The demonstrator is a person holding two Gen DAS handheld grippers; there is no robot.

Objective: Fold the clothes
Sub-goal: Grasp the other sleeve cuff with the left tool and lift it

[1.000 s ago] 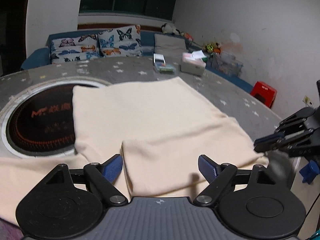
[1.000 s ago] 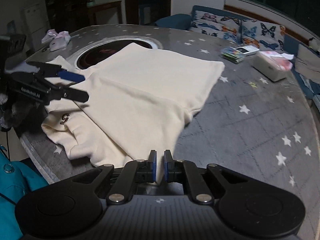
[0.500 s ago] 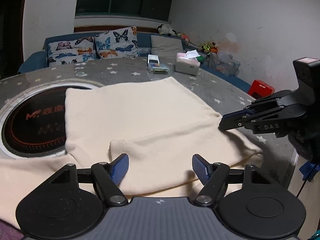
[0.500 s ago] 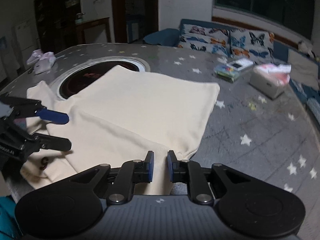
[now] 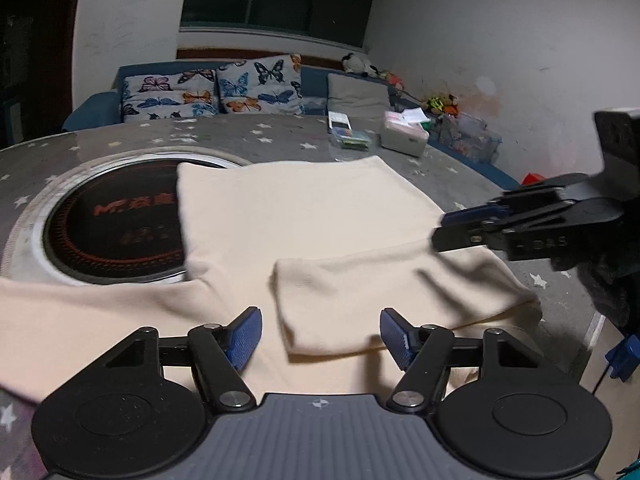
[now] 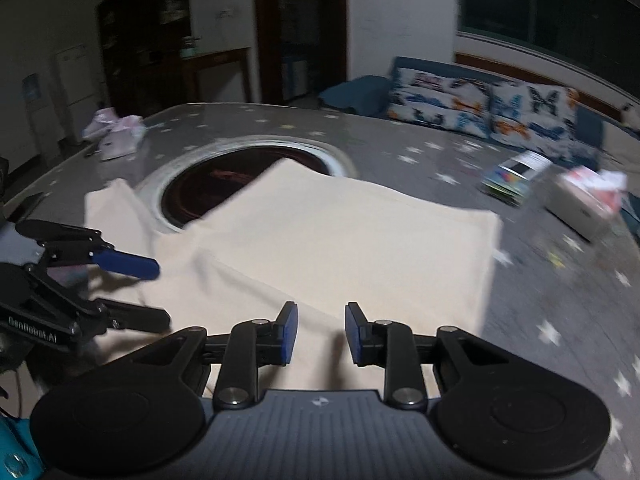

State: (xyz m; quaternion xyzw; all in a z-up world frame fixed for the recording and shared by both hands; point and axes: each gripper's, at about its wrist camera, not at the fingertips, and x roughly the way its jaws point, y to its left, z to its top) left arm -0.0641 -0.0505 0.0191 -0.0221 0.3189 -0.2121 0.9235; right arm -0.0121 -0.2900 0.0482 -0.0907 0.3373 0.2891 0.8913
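On the grey star table [image 5: 280, 142], beside the dark round plate [image 5: 112, 224] and partly over it, lies the cream shirt [image 5: 304, 216], with one sleeve [image 5: 384, 296] folded across it. The left tool [image 5: 320, 334] is wide open and holds nothing, and the right tool [image 6: 318, 332] is partly open and holds nothing too. The shirt looks soft, light and floppy, so I think it is best to pinch it at an edge or a corner.
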